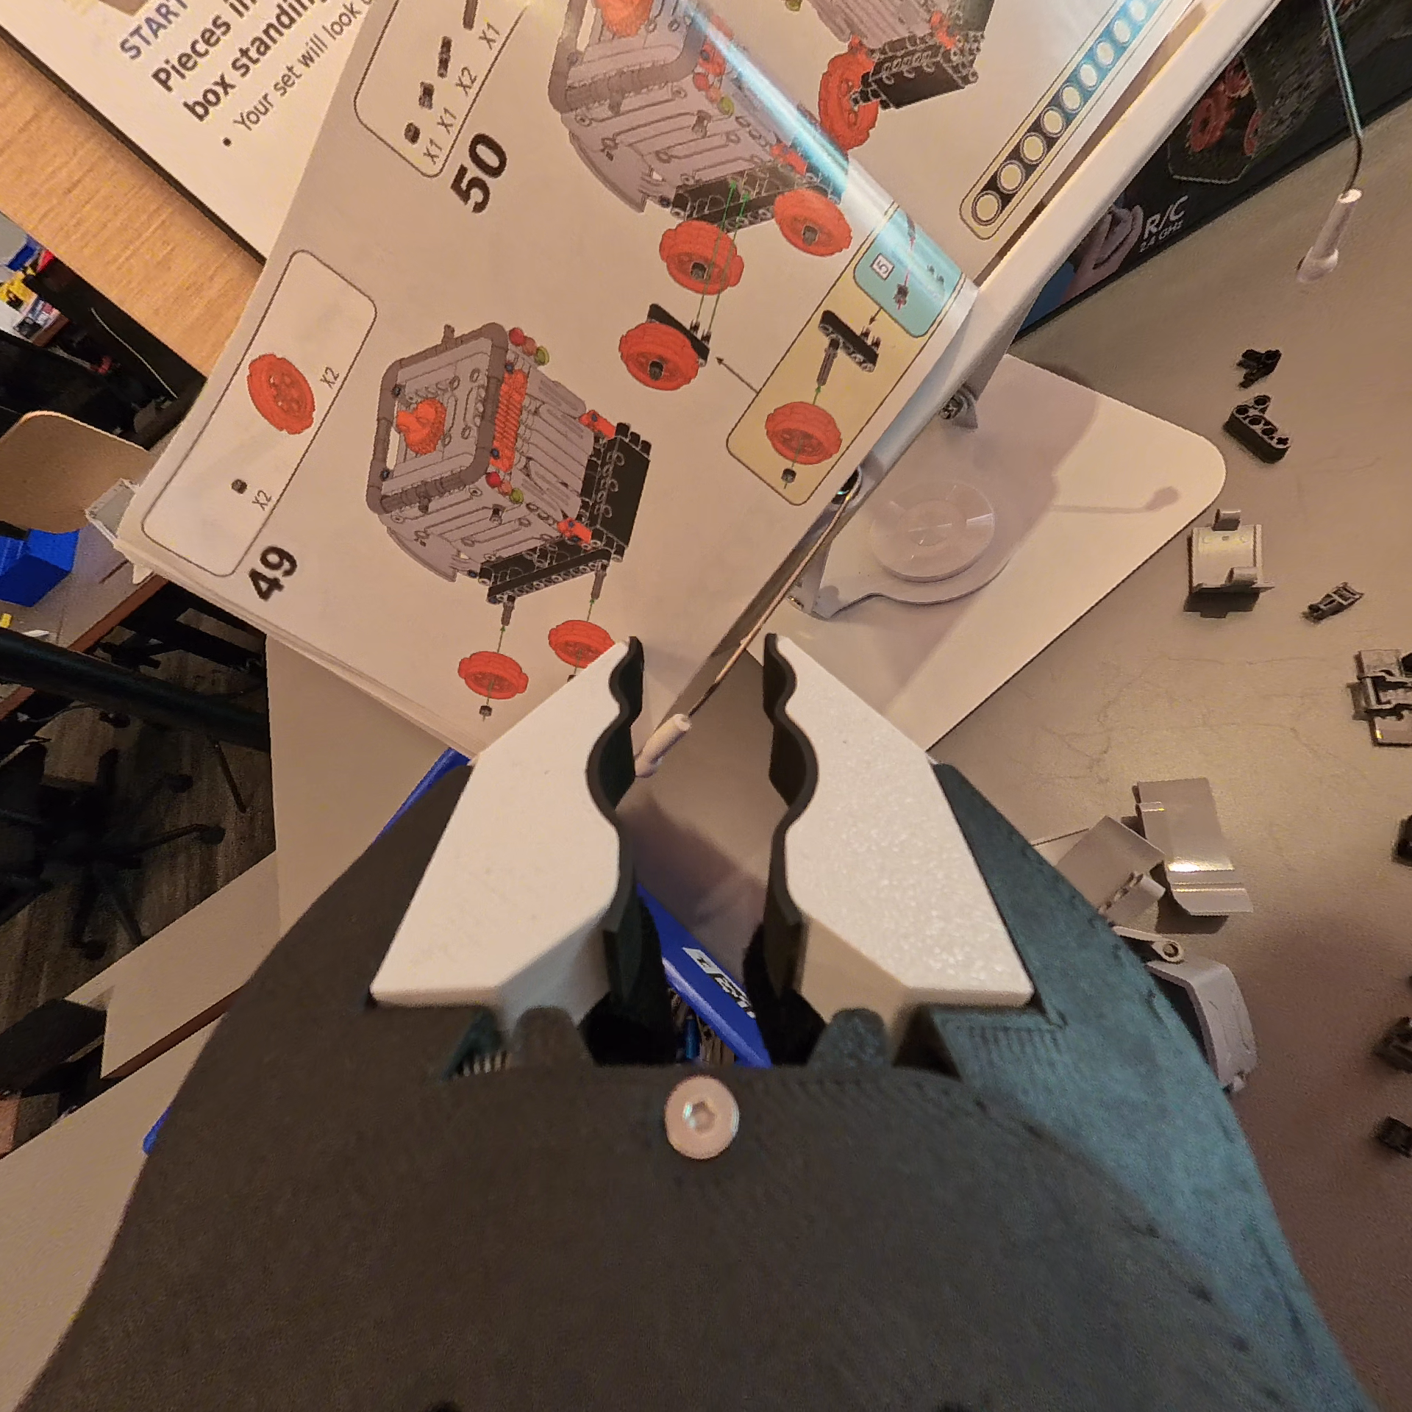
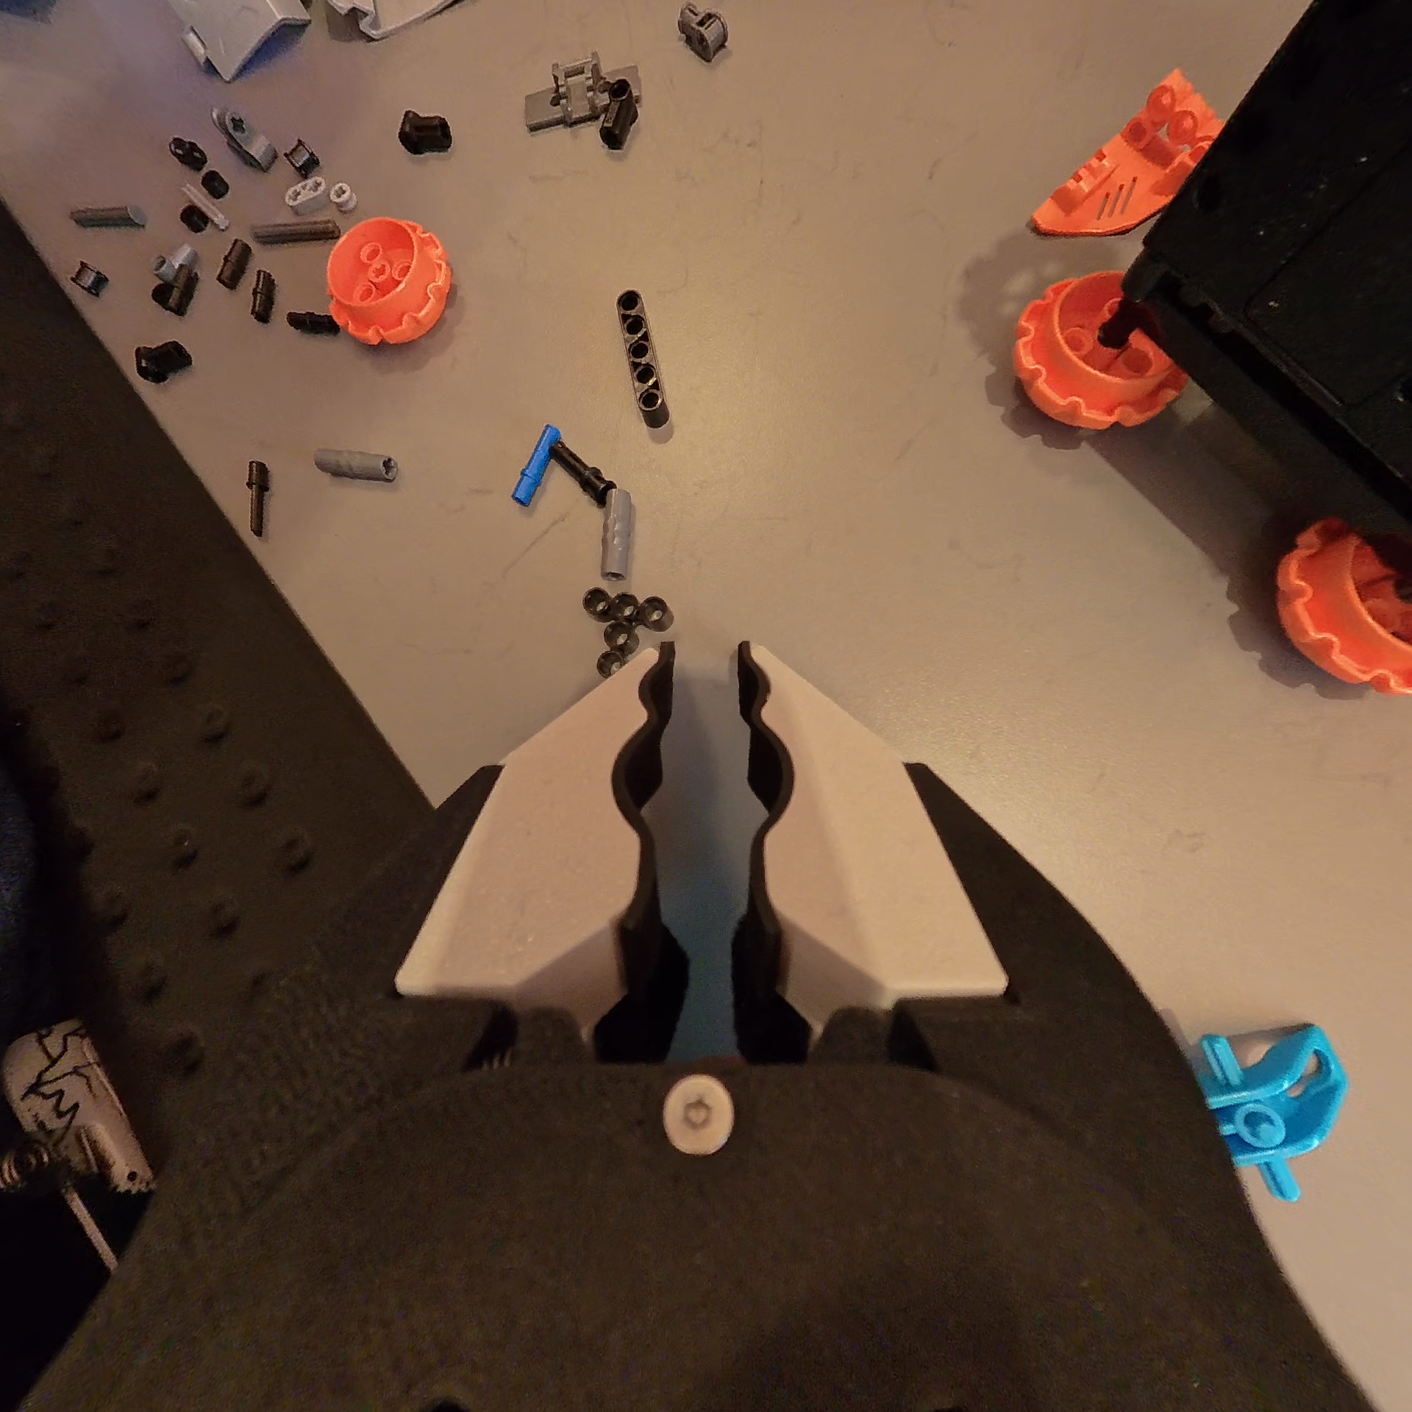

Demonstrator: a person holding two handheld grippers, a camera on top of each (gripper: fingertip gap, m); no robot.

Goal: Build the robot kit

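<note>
Two grippers hang over a smooth grey desk [image 2: 879,535] strewn with building-toy parts. The left gripper [image 1: 703,688] has its fingers set moderately apart with nothing held; between their tips shows the white-capped end of a thin metal arm [image 1: 733,649] belonging to a white page stand [image 1: 1070,519]. An open instruction booklet [image 1: 535,344] is propped on that stand, just ahead of the fingers. To the right lie grey panels [image 1: 1169,863] and small black connectors [image 1: 1257,428]; a dark printed box [image 1: 1192,176] stands behind the stand. Past the desk edge on the left, a dim room shows wood panelling and dark office chairs [image 1: 114,802].

The right gripper [image 2: 704,657] has its fingers narrowly parted and empty, tips low over the desk, just beside a cluster of small black bushings [image 2: 623,619]. Ahead lie a grey sleeve [image 2: 617,532], a blue pin [image 2: 535,464] and a black five-hole beam [image 2: 642,357]. An orange wheel [image 2: 388,279] sits among scattered pins on the left; a black chassis [image 2: 1299,267] with orange wheels is on the right. A light-blue piece [image 2: 1268,1108] lies beside the gripper body.
</note>
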